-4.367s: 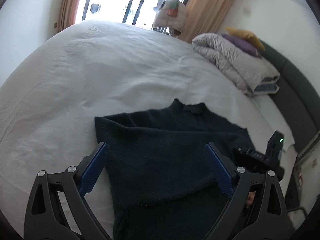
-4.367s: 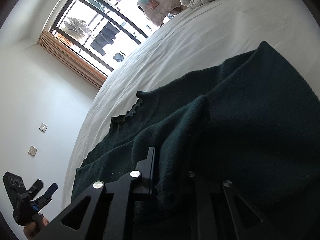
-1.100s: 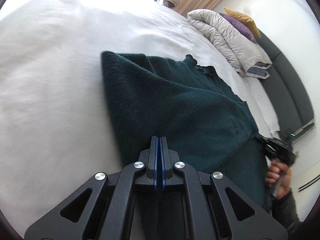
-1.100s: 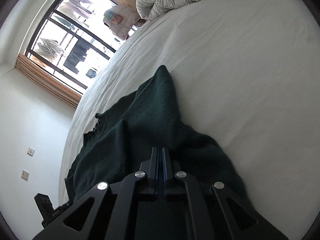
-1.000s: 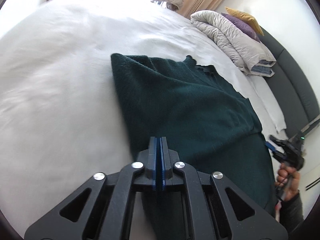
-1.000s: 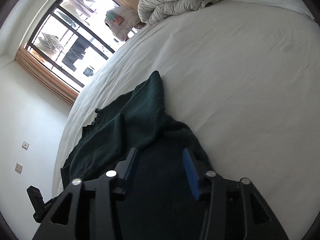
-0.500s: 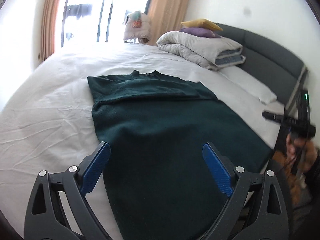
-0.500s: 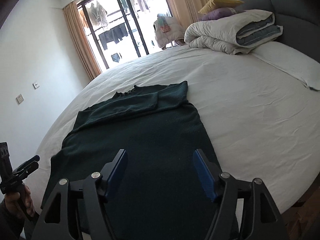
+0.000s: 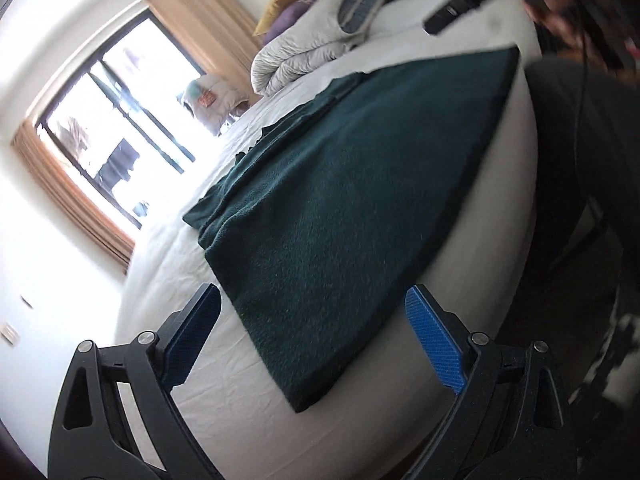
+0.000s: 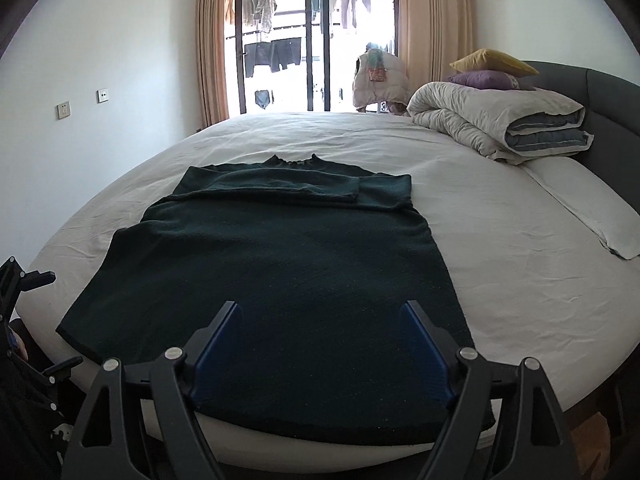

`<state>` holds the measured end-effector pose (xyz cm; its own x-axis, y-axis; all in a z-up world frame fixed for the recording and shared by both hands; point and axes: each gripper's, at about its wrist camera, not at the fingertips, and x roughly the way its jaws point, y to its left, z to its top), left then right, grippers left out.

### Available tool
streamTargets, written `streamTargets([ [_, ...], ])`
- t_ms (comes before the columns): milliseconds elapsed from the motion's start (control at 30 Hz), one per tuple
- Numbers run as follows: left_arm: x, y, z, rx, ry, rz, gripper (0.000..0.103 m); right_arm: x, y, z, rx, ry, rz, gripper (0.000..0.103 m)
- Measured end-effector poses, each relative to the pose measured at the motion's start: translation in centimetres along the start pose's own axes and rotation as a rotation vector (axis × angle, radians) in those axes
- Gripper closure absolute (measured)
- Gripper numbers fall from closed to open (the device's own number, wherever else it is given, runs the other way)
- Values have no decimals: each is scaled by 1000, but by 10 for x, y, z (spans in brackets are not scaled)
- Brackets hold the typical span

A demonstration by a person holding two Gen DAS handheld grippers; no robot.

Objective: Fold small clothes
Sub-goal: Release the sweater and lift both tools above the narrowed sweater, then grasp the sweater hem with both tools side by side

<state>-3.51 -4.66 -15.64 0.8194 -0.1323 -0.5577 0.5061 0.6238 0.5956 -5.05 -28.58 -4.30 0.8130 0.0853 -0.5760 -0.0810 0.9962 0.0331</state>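
The dark green sweater (image 10: pixel 280 264) lies flat on the bed (image 10: pixel 500 232), sleeves folded across its far end and hem at the near edge; both the left claw (image 9: pixel 312 340) and right claw (image 10: pixel 320 344) are open and empty, so the next fold likely requires gripping both near hem corners.

We hold our left claw (image 9: pixel 314 334) tilted, its blue-padded fingers (image 9: pixel 434 344) spread wide and gripping nothing. Our right claw (image 10: pixel 320 344) sits level, fingers (image 10: pixel 216 344) equally wide apart and free. In the right wrist view, the left claw's black frame (image 10: pixel 18 312) shows at eight o'clock, near the frame edge.
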Motion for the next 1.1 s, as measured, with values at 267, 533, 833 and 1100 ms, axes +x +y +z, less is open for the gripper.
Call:
streamTargets([
  [267,9,-33,-27,265,-11,141,7,4,3,-5,20,28,-7,21],
  [533,14,-41,-48,399,-42,239,33,-4,0,-4,-27,30,-36,23],
  [833,30,-9,-36,251,-1,119,97,-27,9,-31,-481,66,-161,33],
  [1100,10,51,3,-9,-43,77,99,-11,27,-75,-775,152,-193,47],
])
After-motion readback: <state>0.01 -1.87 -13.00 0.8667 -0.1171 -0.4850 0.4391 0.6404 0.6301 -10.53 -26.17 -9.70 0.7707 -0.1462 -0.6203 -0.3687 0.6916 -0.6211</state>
